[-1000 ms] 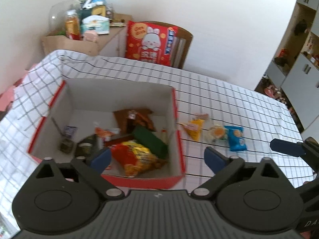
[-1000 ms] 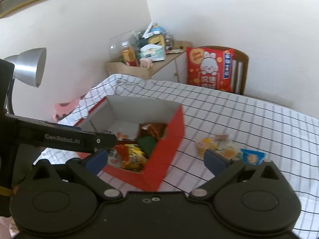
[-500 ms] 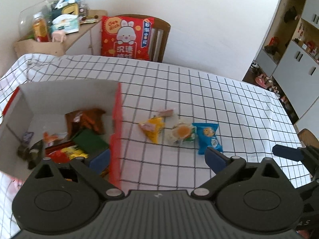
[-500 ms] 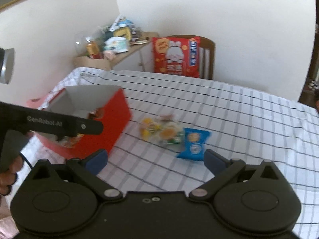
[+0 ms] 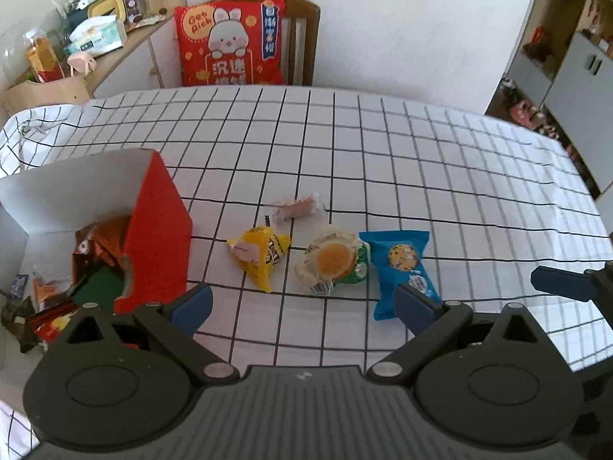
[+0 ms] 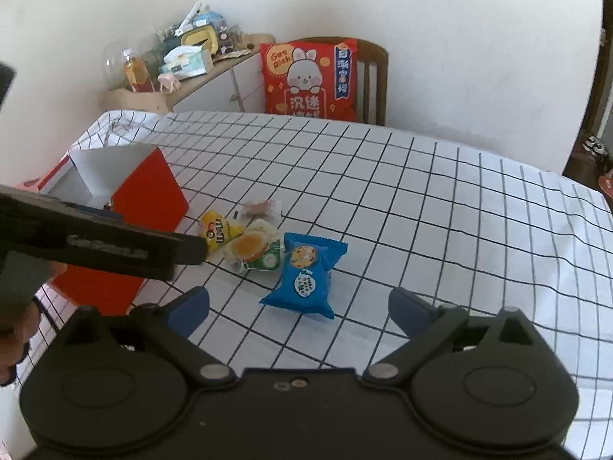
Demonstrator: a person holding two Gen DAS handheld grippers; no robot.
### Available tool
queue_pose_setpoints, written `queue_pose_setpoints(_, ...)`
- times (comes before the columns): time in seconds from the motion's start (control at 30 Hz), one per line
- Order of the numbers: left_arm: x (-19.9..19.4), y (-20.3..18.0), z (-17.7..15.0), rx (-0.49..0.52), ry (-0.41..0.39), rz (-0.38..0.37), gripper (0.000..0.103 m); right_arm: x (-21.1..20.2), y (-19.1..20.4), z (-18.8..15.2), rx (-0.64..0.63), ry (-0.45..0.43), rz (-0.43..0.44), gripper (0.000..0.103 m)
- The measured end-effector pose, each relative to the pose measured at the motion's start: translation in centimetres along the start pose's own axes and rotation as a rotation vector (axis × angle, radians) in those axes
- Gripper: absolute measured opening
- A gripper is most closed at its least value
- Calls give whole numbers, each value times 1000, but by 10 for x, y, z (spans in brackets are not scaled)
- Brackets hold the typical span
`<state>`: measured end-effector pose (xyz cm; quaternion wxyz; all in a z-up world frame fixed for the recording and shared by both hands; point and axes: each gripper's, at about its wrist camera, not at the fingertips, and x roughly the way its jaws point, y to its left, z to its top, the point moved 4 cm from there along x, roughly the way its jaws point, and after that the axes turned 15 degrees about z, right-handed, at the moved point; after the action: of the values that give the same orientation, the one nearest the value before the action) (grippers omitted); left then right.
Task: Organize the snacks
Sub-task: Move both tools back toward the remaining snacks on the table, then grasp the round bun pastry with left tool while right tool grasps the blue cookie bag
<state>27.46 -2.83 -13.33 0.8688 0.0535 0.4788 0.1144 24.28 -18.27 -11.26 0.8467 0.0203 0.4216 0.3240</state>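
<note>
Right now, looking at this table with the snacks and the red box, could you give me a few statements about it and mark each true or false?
1. Four wrapped snacks lie on the checked tablecloth outside the red box. True.
2. The blue cookie packet is already inside the box. False: it lies on the cloth, the farthest of the snacks from the box.
3. The left gripper has its jaws wide apart and holds nothing. True.
4. The right gripper is clamped on the yellow M&M's packet. False: its jaws are open and empty, and that packet lies on the cloth near the box.
5. The box is empty. False: several wrappers lie inside it.
</note>
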Motion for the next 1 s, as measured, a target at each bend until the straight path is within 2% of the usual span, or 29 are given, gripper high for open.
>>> queue_pose_setpoints(0.27,47,-9,12,-20,95,-10,100,42,-15,1,8,59,25,92)
queue_pose_setpoints(0.7,80,-32,20,8,123,-61,96,88,-37,8,77,81,33,77)
queue_pose_setpoints(0.83,89,-30,21,-21,145,-85,88,93,-39,8,83,83,31,72)
queue_pose_setpoints(0.87,91,-28,22,-32,153,-90,87,93,-40,7,87,82,33,66)
queue_pose_setpoints(0.9,93,-26,22,-40,161,-98,86,94,-41,7,94,83,35,56)
queue_pose_setpoints(1.0,98,-20,21,-57,174,-107,83,91,-48,5,108,77,32,45)
